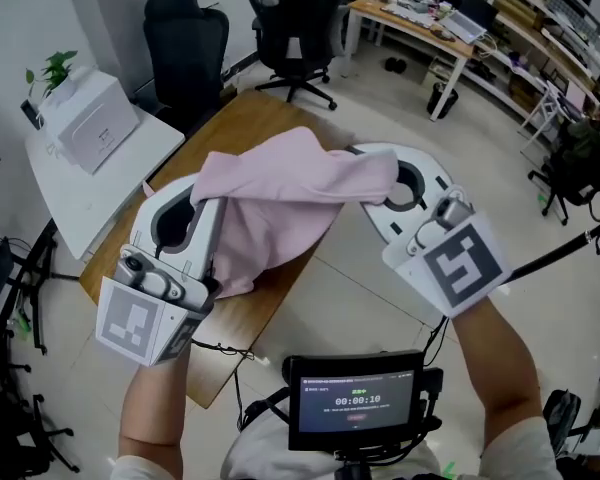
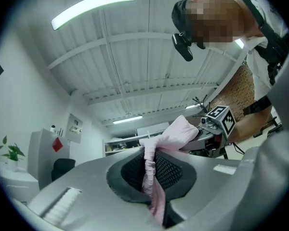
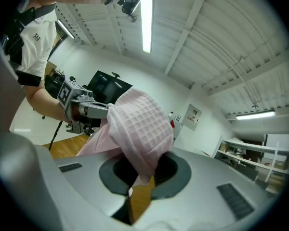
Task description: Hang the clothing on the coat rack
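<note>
Now: garment gripped at both ends, rack not yet in sight

Head view: my left gripper (image 1: 212, 213) and right gripper (image 1: 370, 173) each pinch one end of the pink garment (image 1: 280, 203), which hangs between them above the wooden table (image 1: 242, 118).

Left gripper view: jaws clamped tight on bunched cloth.

Right gripper view: jaws likewise closed on the waffle weave.

I judge this the carrying step. Next I must find the coat rack and drape the garment over it, keeping both grips firm.

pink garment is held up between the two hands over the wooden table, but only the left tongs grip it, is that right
Not quite: both grip it. The right gripper view shows the right tongs shut on a fold of the pink garment, just as the left tongs are in the left gripper view. The rest holds: in the head view it spans between them over the wooden table.
</note>
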Motion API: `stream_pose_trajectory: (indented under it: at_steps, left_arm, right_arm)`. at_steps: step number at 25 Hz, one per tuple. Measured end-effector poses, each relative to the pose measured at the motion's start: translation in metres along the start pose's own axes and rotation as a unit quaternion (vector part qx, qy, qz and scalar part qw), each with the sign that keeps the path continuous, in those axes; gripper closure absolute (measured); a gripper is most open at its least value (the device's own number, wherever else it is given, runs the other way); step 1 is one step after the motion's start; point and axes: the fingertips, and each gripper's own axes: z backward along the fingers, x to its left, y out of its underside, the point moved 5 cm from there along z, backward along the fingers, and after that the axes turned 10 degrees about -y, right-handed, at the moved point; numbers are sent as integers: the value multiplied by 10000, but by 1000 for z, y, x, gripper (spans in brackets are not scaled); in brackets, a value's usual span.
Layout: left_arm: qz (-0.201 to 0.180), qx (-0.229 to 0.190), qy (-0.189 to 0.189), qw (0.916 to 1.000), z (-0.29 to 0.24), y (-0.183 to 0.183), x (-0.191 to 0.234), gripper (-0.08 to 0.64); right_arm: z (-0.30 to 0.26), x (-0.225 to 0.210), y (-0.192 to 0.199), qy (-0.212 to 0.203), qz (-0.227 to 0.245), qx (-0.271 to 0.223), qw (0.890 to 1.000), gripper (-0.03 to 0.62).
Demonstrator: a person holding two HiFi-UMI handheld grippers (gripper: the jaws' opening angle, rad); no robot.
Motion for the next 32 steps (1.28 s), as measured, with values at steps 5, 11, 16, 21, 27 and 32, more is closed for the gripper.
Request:
stream_pose_trajectory:
  at_steps: [5,11,16,21,27,32]
  left_arm:
    - [13,-107,339,9994,-40,-18,-42,540]
    - [143,-361,620,9973,-90,-43,-101,540]
    - [376,-429,955,9938,-132,-53,-145,540]
    - [598,-463,1410,9871,-168,-54,-199,540]
    - [856,-485,1940,9761,-205,-55,-277,541]
    - [1006,-398,2286,9675,-231,-50,-323,541]
  right_arm:
    - [46,-27,1,317,17,-193,9993,561]
    - [112,-68,1,595,-2,-441,9973,563]
    - [161,-103,0,836,151,-548,9949,563]
    - [209,-123,11,1040,191,-615,9925,563]
    - [283,-145,25,1352,-27,-588,9891,563]
    - [326,-160,38,1585,-60,-467,9862,563]
